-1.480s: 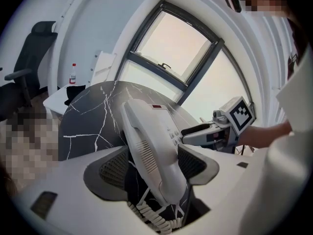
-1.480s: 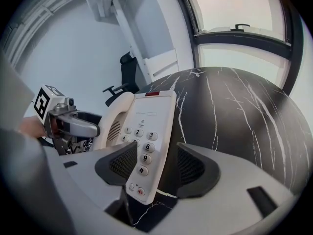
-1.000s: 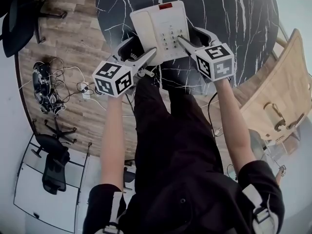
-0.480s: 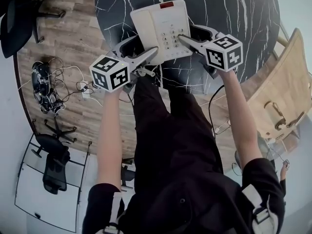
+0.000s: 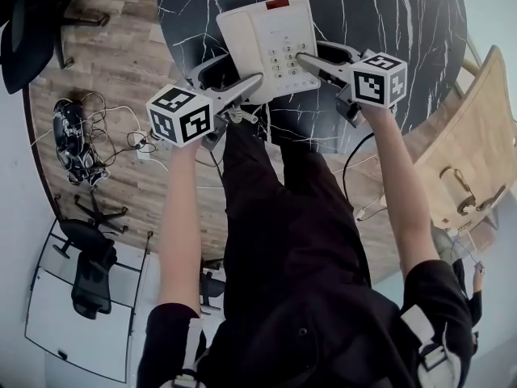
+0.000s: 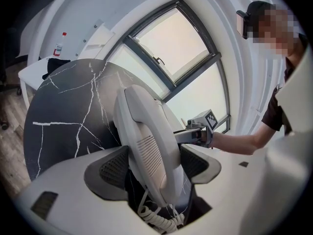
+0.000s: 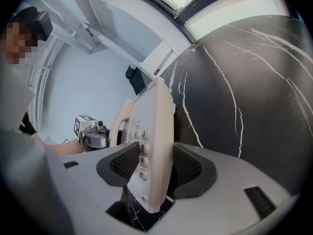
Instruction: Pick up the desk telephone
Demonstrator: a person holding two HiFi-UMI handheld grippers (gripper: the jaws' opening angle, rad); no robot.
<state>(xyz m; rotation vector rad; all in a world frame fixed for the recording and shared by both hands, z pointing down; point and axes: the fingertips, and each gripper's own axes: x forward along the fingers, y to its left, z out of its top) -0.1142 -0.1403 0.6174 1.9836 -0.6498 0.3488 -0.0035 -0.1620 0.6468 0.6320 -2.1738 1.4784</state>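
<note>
A cream desk telephone with handset and keypad lies near the front edge of the round black marble table. My left gripper straddles the phone's handset side. In the left gripper view the handset fills the gap of that gripper, both pads against it, and the coiled cord hangs below. My right gripper is on the keypad side. Its jaws are closing, and in the right gripper view both pads of it touch the phone's edge. I cannot tell whether the phone is off the table.
A light wooden chair stands to the right of the table. Tangled cables and a power strip lie on the wood floor at the left. An office chair is lower left. The person's dark trousers fill the middle.
The right gripper has rolled, its marker cube turning, and its jaws have narrowed onto the phone's keypad edge. The phone sits slightly higher in the head view. The left gripper has barely moved.
</note>
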